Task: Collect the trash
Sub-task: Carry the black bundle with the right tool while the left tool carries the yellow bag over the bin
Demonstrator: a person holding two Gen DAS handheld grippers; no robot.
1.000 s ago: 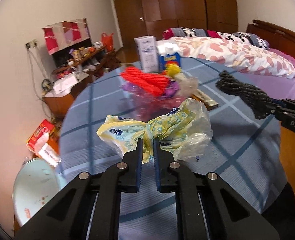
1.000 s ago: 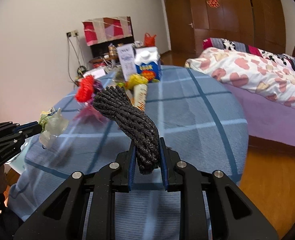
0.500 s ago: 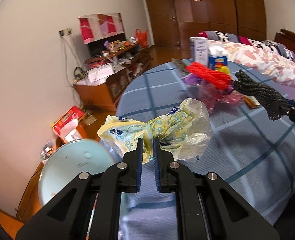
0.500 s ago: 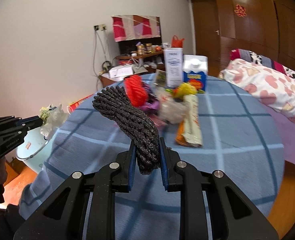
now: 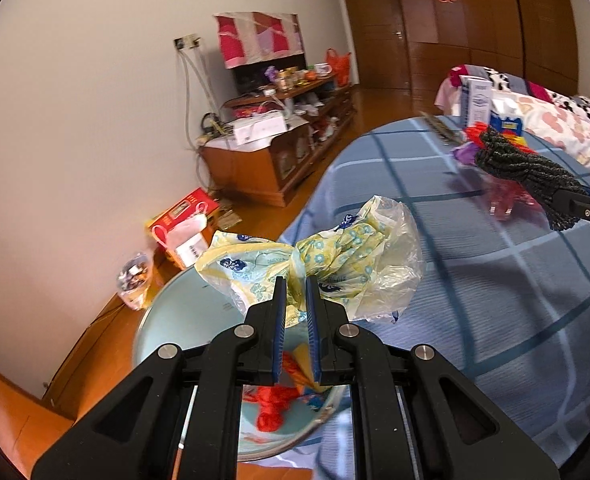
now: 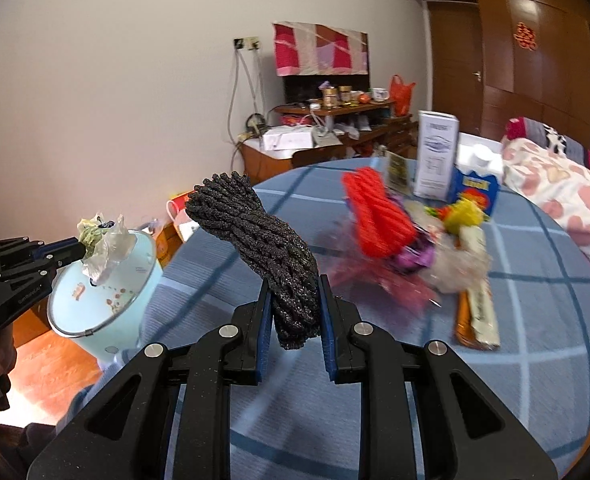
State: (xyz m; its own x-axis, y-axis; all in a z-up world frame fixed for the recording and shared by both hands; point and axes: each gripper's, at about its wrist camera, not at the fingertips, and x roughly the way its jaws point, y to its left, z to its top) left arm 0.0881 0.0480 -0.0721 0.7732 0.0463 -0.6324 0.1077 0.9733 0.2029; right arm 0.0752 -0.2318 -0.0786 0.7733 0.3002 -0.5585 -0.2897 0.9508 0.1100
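Both hand-held grippers loaded
Left hand-held gripper (image 5: pixel 296 298) pinches crinkled plastic wrapper (image 5: pixel 335 256); right hand-held gripper (image 6: pixel 293 308) clamps braided black rope (image 6: pixel 263 240); bucket (image 6: pixel 107 292) contents partly hidden.

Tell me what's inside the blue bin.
In the bin, a red yarn bundle and some colourful wrappers show at the bottom. The left claw and its plastic bag cover the rest.

Bin (image 5: pixel 183 316) mouth open, table (image 5: pixel 495 280) adjacent
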